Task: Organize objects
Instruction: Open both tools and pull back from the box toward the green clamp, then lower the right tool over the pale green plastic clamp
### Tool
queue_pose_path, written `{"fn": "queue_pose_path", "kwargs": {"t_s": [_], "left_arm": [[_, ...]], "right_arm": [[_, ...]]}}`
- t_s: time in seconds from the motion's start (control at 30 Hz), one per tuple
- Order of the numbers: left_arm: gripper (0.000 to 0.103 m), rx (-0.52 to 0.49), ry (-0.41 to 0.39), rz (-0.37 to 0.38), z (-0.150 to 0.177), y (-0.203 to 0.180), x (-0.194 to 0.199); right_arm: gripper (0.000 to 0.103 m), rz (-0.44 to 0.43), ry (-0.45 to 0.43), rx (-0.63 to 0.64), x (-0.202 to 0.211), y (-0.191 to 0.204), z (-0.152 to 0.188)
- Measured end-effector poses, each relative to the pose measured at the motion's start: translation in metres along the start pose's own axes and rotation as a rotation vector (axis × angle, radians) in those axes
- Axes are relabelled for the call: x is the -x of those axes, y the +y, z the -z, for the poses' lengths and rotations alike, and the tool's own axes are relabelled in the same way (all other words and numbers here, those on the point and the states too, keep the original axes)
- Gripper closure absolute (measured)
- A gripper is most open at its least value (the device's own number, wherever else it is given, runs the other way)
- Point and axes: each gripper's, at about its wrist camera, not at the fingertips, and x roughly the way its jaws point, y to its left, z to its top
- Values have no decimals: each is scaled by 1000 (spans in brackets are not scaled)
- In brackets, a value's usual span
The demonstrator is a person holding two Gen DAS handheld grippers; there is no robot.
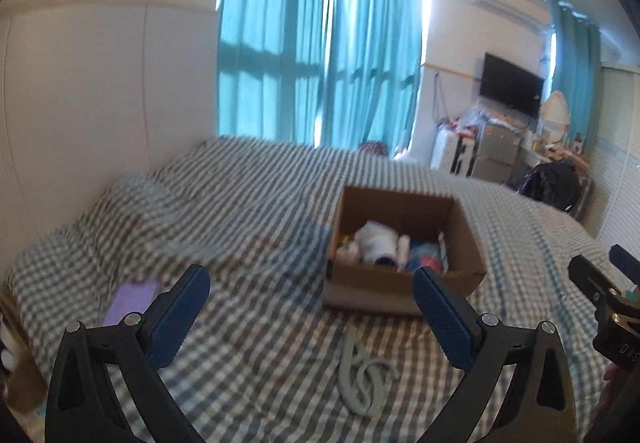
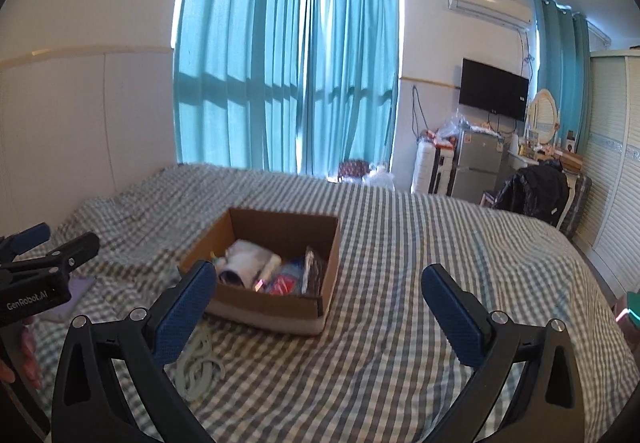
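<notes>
Item: pale green cord (image 1: 366, 375), looped and tangled, lying loose on the bed (image 1: 248, 203) just near of the box. Judged light, limp and soft; it will sag and trail when lifted, so the best hold is probably across the bunched loops in the middle, not a free end.

Item: purple flat object (image 1: 132, 301), far to the left of the cord, flat on the cover. Blurred; kind cannot be told. Looks thin, so it may need taking by an edge.

Container: open cardboard box (image 1: 400, 203), mid-bed, already holding a white roll or cloth, a small white bottle and blue and red packets. Stiff walls, open top; the likely destination.

Left tool (image 1: 312, 311): spread wide, nothing between the blue pads, hanging above the cord, apart from it.

Right tool (image 2: 320, 307): likewise wide and empty, over bare cover to the right of the box.

Surroundings: green-and-white check bedcover, teal curtains (image 2: 280, 63) far behind, wall television (image 2: 494, 93), air conditioner, small fridge and cluttered dresser at far right.
</notes>
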Motion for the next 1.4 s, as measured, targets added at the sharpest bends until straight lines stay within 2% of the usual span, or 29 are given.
{"fn": "queue_pose_path", "kwargs": {"t_s": [0.07, 0.27, 0.5, 0.73, 0.93, 0.97, 1.0, 1.1, 1.23, 1.33, 1.37, 1.4], "left_arm": [[0, 8, 71, 9, 19, -1, -19], [0, 37, 192, 17, 68, -9, -58], [0, -45, 240, 23, 96, -34, -89], [0, -50, 309, 53, 112, -41, -118], [0, -117, 344, 67, 120, -54, -132], [2, -122, 348, 82, 121, -56, -133], [12, -127, 351, 91, 122, -57, -135], [30, -162, 355, 115, 126, -62, -136], [42, -172, 361, 151, 128, -64, -130], [61, -165, 369, 159, 130, -61, -124], [73, -164, 371, 155, 129, -59, -121], [76, -167, 374, 154, 129, -58, -118]], "right_arm": [[0, 20, 19, 0, -11, 0, 16], [0, 19, 133, -25, -55, -9, 57], [0, 6, 235, -91, -89, -25, 81], [0, -16, 303, -125, -111, -29, 99], [0, -25, 343, -167, -125, -30, 106], [0, -29, 345, -173, -126, -30, 107], [0, -33, 347, -177, -126, -30, 107], [0, -35, 351, -184, -127, -30, 108], [0, -44, 344, -193, -123, -31, 107], [0, -44, 336, -186, -116, -28, 105], [0, -46, 331, -183, -113, -28, 105], [0, -47, 326, -179, -110, -27, 104]]}}
